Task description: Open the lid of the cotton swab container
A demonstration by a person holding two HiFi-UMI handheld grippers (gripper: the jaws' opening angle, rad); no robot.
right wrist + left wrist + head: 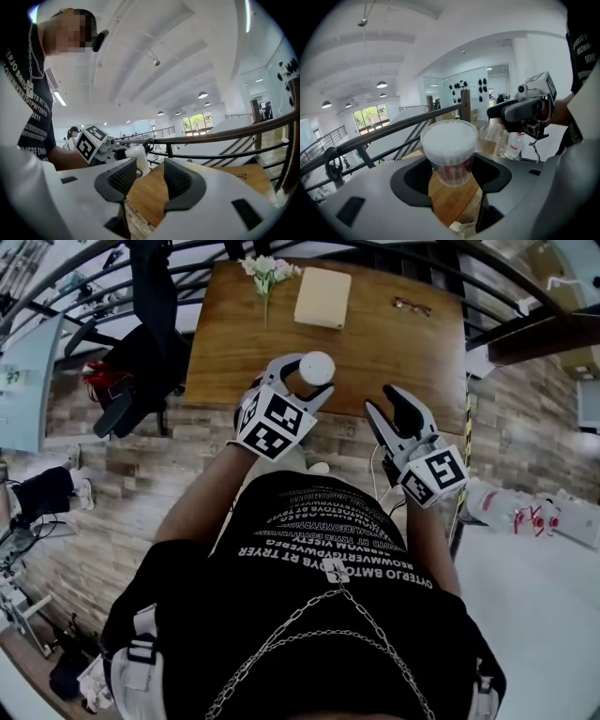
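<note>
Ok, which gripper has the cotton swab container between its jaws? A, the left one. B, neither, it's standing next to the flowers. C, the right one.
A: the left gripper is closed on the cotton swab container, while the right gripper has its jaws apart with nothing between them.

We stand in a large, bright open-plan office hall. A white beamed ceiling [178, 51] carries round pendant lamps [381, 84], and a tall window [370, 117] shows green trees. A long black metal railing [225, 133] runs past the brown wooden counter [375, 343]. Glass-walled rooms [497, 86] stand behind, and the grey-brown plank floor [122, 512] spreads below. Another person in a dark cap [72, 136] is in the distance.
</note>
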